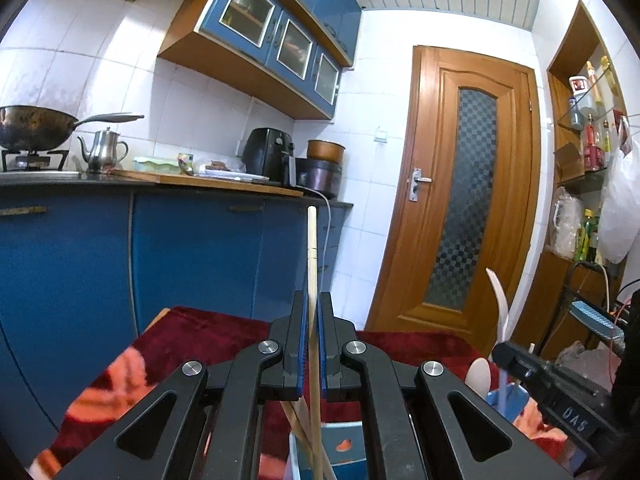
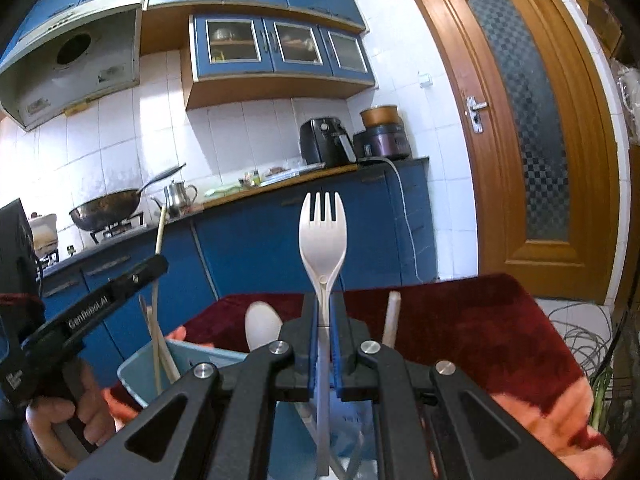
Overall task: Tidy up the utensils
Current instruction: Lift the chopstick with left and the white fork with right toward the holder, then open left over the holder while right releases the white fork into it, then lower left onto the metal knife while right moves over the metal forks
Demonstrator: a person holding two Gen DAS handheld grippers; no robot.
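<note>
My left gripper (image 1: 313,300) is shut on a wooden chopstick (image 1: 312,248) that stands upright, its lower end over a light blue holder (image 1: 344,446) with other chopsticks in it. My right gripper (image 2: 325,300) is shut on a white plastic spork (image 2: 323,228), tines up, above the blue holder (image 2: 188,360). A white spoon (image 2: 262,326) and a white straw-like stick (image 2: 391,316) stand in the holder. The left gripper (image 2: 158,264) shows at the left in the right wrist view, the right gripper (image 1: 502,350) at the right in the left wrist view.
The holder sits on a table with a red and orange cloth (image 2: 460,320). Behind are blue kitchen cabinets (image 1: 192,248), a counter with a wok (image 1: 36,126), kettle (image 1: 102,150), air fryer (image 1: 270,154), and a wooden door (image 1: 460,192). Cables lie at the right (image 2: 580,332).
</note>
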